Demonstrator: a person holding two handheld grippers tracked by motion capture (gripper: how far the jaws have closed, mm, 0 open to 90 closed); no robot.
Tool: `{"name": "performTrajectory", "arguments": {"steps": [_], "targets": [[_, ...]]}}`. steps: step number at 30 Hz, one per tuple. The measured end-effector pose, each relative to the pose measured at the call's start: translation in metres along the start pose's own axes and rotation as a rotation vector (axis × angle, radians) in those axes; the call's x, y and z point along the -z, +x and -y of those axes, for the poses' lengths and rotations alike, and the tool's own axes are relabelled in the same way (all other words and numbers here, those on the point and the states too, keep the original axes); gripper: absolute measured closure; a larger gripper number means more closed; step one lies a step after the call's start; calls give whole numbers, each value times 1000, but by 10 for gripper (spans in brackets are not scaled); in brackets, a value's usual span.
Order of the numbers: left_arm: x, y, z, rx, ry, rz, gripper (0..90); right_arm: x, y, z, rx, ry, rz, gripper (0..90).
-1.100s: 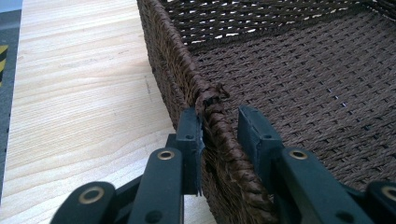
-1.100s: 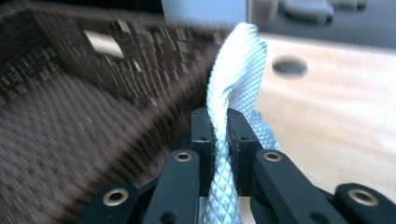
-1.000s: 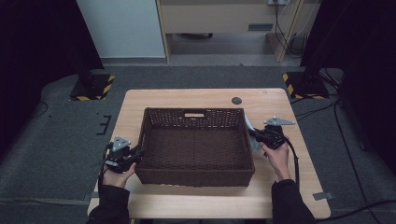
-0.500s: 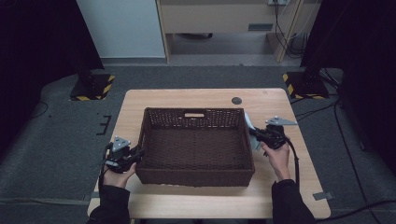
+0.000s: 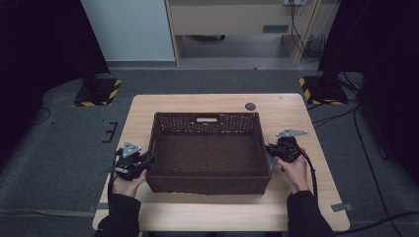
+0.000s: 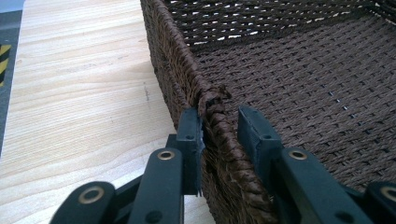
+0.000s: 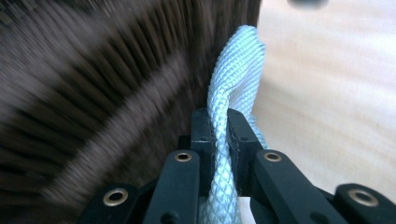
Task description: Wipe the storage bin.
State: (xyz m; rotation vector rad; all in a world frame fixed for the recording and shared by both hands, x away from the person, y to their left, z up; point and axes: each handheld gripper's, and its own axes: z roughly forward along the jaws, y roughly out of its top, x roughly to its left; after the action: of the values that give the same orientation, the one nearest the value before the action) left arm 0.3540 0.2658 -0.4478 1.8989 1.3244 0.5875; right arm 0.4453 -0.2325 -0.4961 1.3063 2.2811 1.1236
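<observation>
We look down on a pale wooden worktop [image 5: 296, 111] with a dark brown woven basket [image 5: 207, 153] standing in its middle. Two forearms in dark sleeves come in from the near edge, one on each side of the basket.

Our left hand [image 5: 126, 185] lies low beside the basket's near left corner, holding the left gripper [image 5: 148, 161] pointed inward at the side wall. In the left gripper view its fingers [image 6: 192, 135] straddle the basket's left rim: one finger rests against the outside of the wall, the other stands inside the basket with a small gap to the weave, so the rim is between them but not pinched.

Our right hand [image 5: 296, 173] sits just beside the basket's right wall, wrist angled inward, with the right gripper [image 5: 271, 154] pointed at that wall. In the right gripper view its fingers [image 7: 203, 140] are clenched on a light blue woven strap [image 7: 236, 79], which rises from them right beside the basket's outer wall, above the worktop.

A small dark round disc [image 5: 250, 106] lies on the worktop beyond the basket.
</observation>
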Motion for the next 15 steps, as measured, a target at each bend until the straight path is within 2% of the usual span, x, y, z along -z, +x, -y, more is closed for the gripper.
{"name": "performTrajectory", "arguments": {"steps": [2, 4, 6, 7, 9, 10, 11, 13, 15], "targets": [[1, 0, -1, 0, -1, 4, 679, -4, 1, 2, -1, 35, 19, 838], [2, 1, -1, 1, 2, 12, 650, -1, 1, 1, 1, 31, 20, 839], [4, 1, -2, -7, -5, 12, 640, 9, 0, -6, -5, -38, 27, 838], [5, 1, -2, -4, -4, 18, 633, 22, 1, -11, -21, -115, 28, 838], [6, -1, -1, -17, 0, 12, 631, 35, 3, -16, -27, -202, 15, 838], [7, -1, -1, -27, 5, 9, 631, 35, 3, -16, -27, -202, 15, 838], [7, -2, 0, -23, 2, 7, 629, 46, 7, -19, -17, -255, -7, 838], [7, -2, 0, -25, 5, 7, 627, 49, 8, -20, -11, -265, -12, 838], [9, -2, 2, -24, 14, 26, 621, 51, 10, -18, 0, -239, -23, 838]]}}
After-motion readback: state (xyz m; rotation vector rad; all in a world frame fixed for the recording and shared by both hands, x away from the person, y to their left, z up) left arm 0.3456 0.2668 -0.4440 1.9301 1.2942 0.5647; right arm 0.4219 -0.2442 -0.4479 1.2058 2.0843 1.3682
